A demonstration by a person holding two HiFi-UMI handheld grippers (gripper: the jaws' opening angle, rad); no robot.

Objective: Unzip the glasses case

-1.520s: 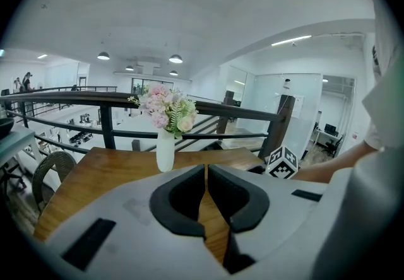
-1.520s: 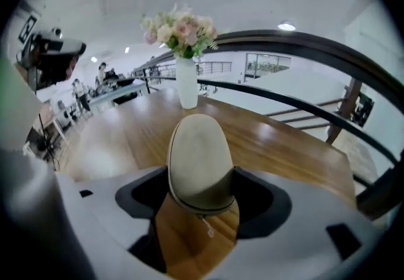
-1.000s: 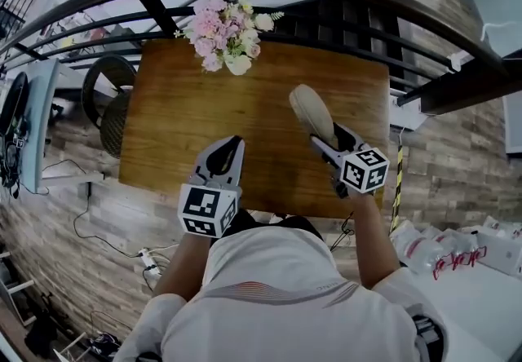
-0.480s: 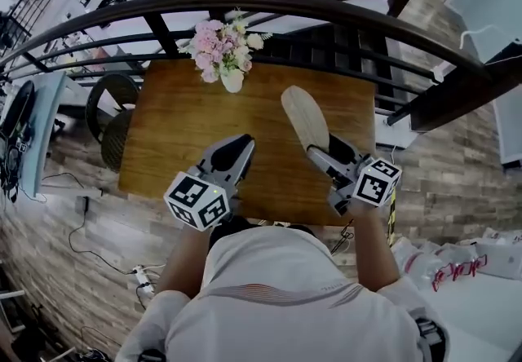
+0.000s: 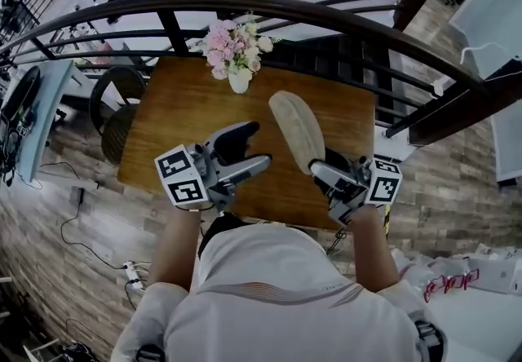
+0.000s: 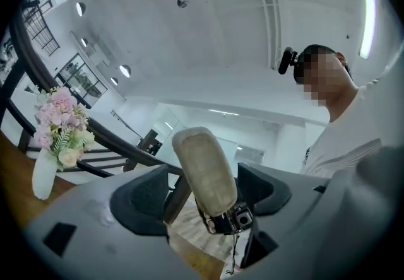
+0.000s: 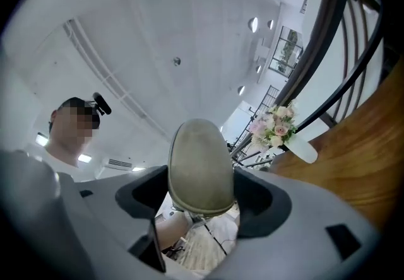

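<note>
The beige oval glasses case is held up over the wooden table. My right gripper is shut on its near end. In the right gripper view the case fills the gap, with both pads of the right gripper pressing its sides. My left gripper lies on its side a little left of the case, pointing at it. Its jaws have just been opening and now stand wide with nothing between them. In the left gripper view the case shows beyond the left gripper, apart from the pads.
A white vase of pink flowers stands at the table's far edge. A dark curved railing runs behind the table. A dark chair sits at the table's left, and the wooden floor lies below.
Both grippers have risen. The right one lifted the case off the table. The left gripper rolled onto its side and its jaws opened from shut.
</note>
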